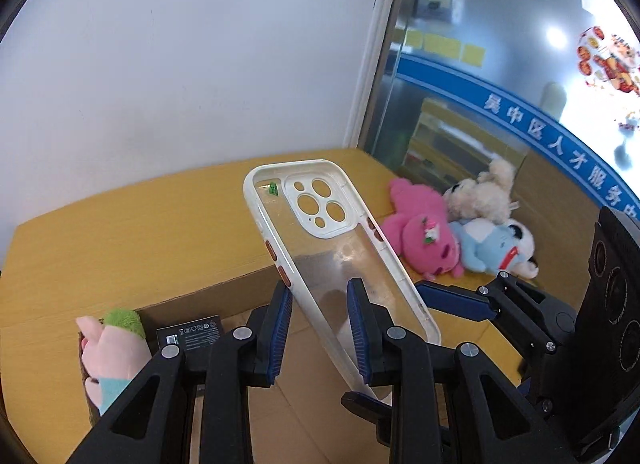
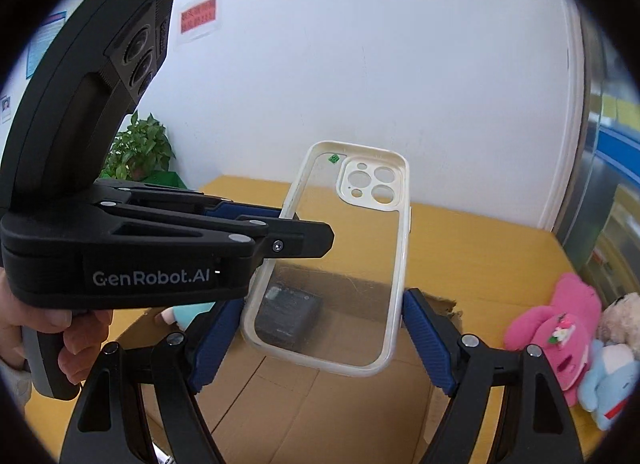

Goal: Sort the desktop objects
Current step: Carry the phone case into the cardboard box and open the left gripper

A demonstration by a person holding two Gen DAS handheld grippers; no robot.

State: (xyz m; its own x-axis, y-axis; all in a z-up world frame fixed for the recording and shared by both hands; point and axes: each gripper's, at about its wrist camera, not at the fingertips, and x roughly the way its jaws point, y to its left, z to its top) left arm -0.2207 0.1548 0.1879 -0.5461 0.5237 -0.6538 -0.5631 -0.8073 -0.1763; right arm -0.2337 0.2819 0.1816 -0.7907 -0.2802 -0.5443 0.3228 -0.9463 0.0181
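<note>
Left jaws pinching one clear phone case (image 1: 340, 248), right jaws spread around it, three plush toys (image 1: 460, 240) beside cardboard box (image 1: 304, 392).

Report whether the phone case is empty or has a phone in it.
Empty. The phone case shows the box floor and a black box through its clear back, and its camera holes are open.

Looks like an office/service centre: glass partition (image 1: 460, 76) w/ blue Chinese-lettered band (image 1: 560, 136), wall notices (image 2: 198, 18), potted plant (image 2: 140, 148), yellow bench (image 1: 120, 232).
</note>
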